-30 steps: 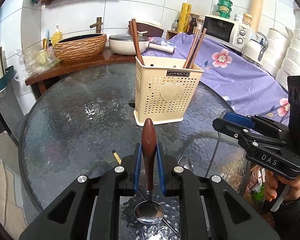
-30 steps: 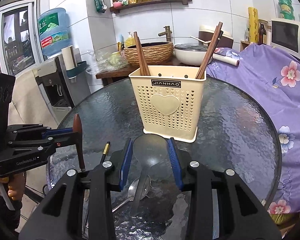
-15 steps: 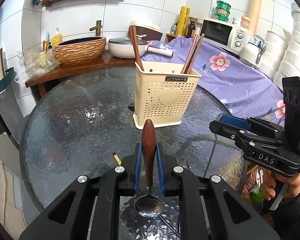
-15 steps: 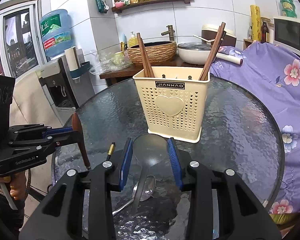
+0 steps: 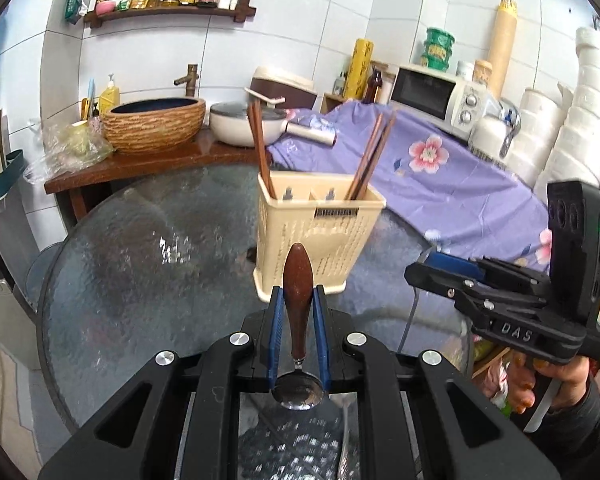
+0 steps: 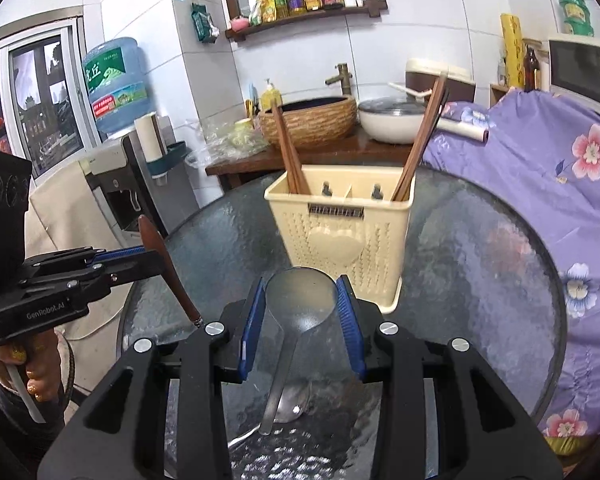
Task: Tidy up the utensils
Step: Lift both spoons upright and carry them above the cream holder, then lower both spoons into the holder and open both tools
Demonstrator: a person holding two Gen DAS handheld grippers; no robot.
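A round, dark textured-glass counter carries a cream utensil caddy holding chopsticks, before white tiled walls and a bottle shelf. Left tongs pinch a wooden-handled spoon; right tongs grip a grey ladle.

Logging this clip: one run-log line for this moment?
left claw: shut on wooden-handled spoon | right claw: shut on ladle | caddy: chopsticks inside

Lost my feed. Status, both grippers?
Left gripper shut on wooden-handled spoon. Right gripper shut on ladle. Cream utensil holder ahead, chopsticks at both ends, middle free.
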